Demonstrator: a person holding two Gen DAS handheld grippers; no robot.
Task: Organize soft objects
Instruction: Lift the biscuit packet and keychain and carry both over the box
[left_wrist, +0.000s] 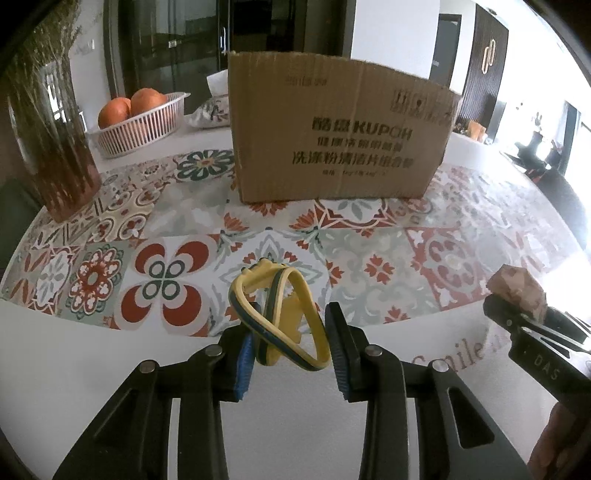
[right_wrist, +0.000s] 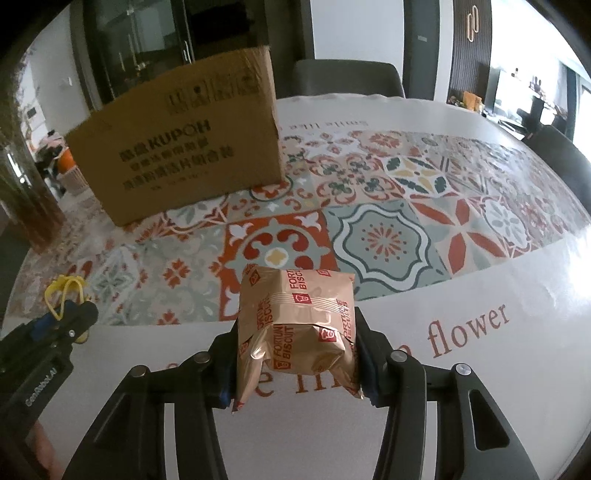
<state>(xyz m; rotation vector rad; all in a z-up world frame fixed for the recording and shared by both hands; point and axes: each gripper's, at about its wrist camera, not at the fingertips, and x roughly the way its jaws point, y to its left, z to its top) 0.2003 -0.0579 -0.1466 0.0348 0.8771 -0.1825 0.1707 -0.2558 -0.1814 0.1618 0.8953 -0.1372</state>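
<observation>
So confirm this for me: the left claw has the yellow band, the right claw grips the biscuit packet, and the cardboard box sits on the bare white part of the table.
Not quite. The cardboard box sits on the patterned tile print of the tablecloth, not the white part; both wrist views show it. The left claw does have the yellow band, and the right claw does grip the biscuit packet.

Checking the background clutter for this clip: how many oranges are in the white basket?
2, side by side in the white basket left of the cardboard box: one orange, another just right of it. More may lie hidden underneath.
</observation>
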